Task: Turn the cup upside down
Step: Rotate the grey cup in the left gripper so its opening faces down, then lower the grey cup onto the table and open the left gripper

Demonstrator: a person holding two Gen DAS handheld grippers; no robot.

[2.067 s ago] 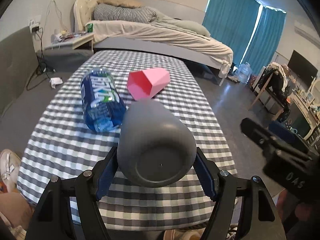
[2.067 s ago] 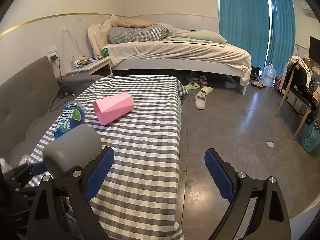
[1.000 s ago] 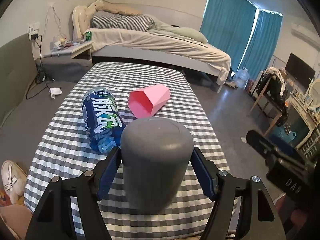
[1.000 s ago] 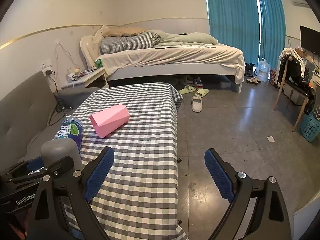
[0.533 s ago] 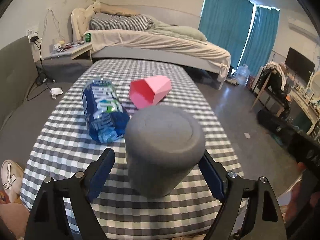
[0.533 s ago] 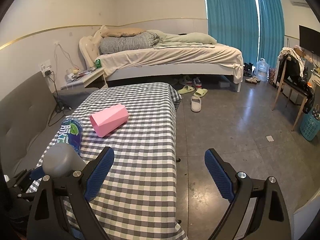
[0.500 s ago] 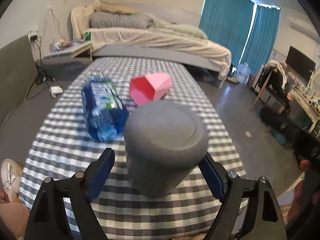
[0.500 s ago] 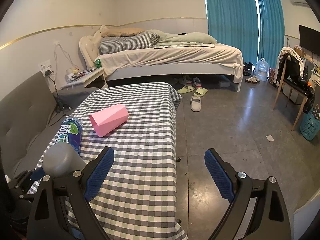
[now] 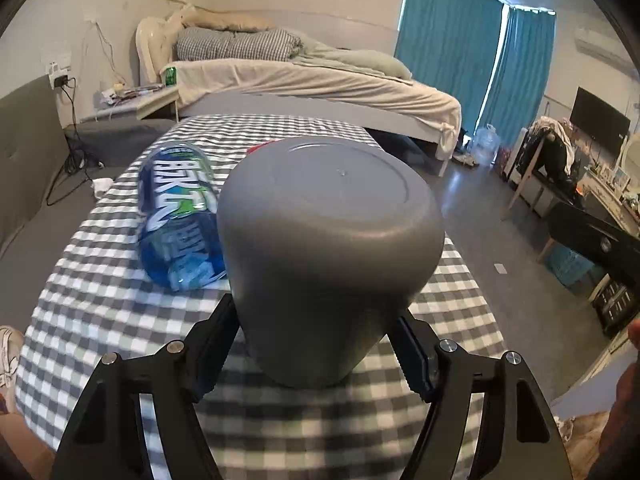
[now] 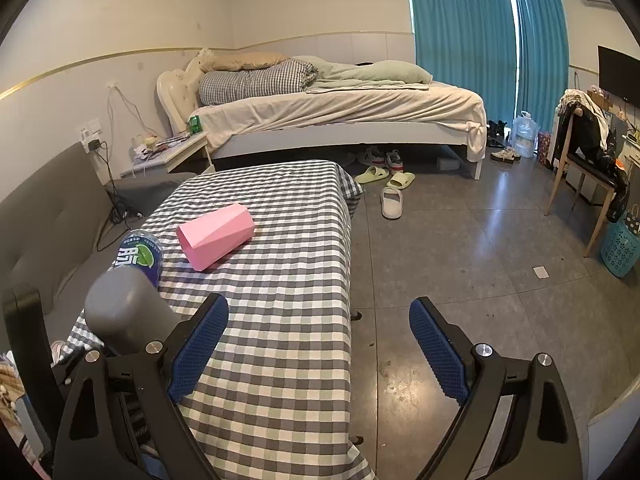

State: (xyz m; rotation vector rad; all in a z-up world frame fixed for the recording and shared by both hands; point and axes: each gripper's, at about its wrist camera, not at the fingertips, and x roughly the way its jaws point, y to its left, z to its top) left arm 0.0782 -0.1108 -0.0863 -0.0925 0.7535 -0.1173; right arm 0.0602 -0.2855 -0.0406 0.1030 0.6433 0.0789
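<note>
Two tongs: one busy, one free.
Left tongs (image 9: 316,344): squeezed on grey cup (image 9: 332,248), middle of frame, bottom up, mouth down, close over checked table (image 9: 100,304).
Why low grip: keeps cup steady for setting down.
Right tongs (image 10: 320,344): wide apart, holding nothing.
Blue bottle (image 9: 176,216): lying left of cup.
Pink box (image 10: 216,236): upper left, well apart.

bed (image 10: 340,116) | teal curtains (image 10: 460,32) | grey floor (image 10: 460,248) | checked table (image 10: 280,280)
</note>
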